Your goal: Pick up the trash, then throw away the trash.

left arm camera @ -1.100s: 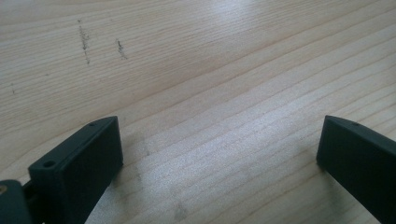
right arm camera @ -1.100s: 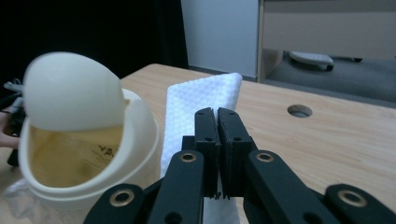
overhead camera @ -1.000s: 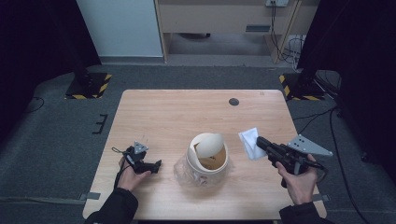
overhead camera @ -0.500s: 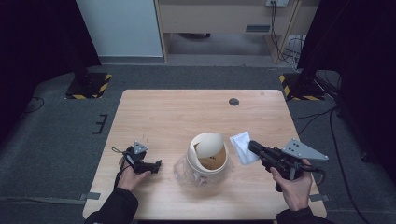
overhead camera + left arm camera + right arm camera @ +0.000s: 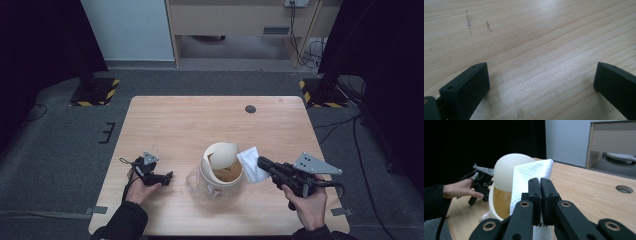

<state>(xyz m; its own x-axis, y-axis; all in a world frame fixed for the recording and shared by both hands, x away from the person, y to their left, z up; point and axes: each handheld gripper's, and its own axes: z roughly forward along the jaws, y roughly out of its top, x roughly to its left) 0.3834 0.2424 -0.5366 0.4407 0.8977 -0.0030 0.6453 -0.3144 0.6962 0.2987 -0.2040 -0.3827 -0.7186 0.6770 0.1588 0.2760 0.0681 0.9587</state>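
Observation:
A cream pot point(image 5: 220, 181) with an amber inside stands near the table's front edge, its domed lid point(image 5: 223, 153) tilted up on its far rim. My right gripper point(image 5: 261, 163) is shut on a white paper towel point(image 5: 249, 163), which it holds just right of the pot's rim. In the right gripper view the towel point(image 5: 527, 175) stands up from the closed jaws of my right gripper point(image 5: 540, 182), in front of the lid point(image 5: 505, 170). My left gripper point(image 5: 169, 176) rests on the table left of the pot. Its jaws stand wide apart over bare wood in the left gripper view point(image 5: 541, 75).
Crumpled clear plastic point(image 5: 195, 182) lies against the pot's left side. A round cable hole point(image 5: 250, 109) sits at the table's point(image 5: 190, 120) far middle. Dark floor and black stands surround the table.
My right gripper has carried the paper towel leftward, closer to the pot's rim. The left hand and its gripper have stayed put.

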